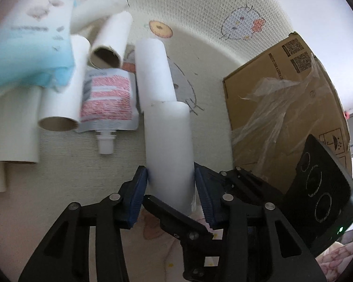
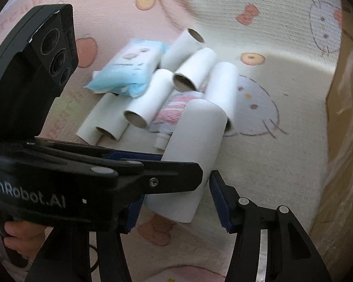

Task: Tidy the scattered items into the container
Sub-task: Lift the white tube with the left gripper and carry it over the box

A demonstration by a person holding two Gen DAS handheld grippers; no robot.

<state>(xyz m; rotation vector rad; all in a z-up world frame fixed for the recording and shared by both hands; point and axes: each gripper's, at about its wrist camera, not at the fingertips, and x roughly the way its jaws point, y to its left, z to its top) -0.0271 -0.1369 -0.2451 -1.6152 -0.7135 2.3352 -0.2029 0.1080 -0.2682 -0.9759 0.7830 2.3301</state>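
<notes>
The left hand-held gripper (image 1: 171,189) has its blue pads pinching a white paper tube (image 1: 168,150) near the tube's lower end, one pad flat against each side. The same tube (image 2: 195,155) shows in the right wrist view, tilted up off the play mat (image 2: 282,176). The right hand-held gripper (image 2: 176,205) straddles that tube's bottom end: its right pad stands just clear of the tube, and its left pad is hidden behind the left gripper's black body, so I cannot tell whether it is gripping.

Behind the held tube the rest of the items lie together on the cartoon-printed mat (image 1: 211,35). A second white tube (image 1: 154,72) lies touching the top end of the held one. Beside it is a flat pink-and-white spout pouch (image 1: 108,101), nozzle pointing toward the grippers. Several open-ended cardboard tubes (image 1: 111,41) lie around the pouch, and a blue-and-white soft pack of wipes (image 1: 30,44) rests on top of some of them at the left.

The cardboard box (image 1: 284,108) stands on the mat to the right, well apart from the pile, with loose clear tape (image 1: 270,89) hanging over its side. A person's fingers (image 2: 23,235) wrap the handle of the left gripper.
</notes>
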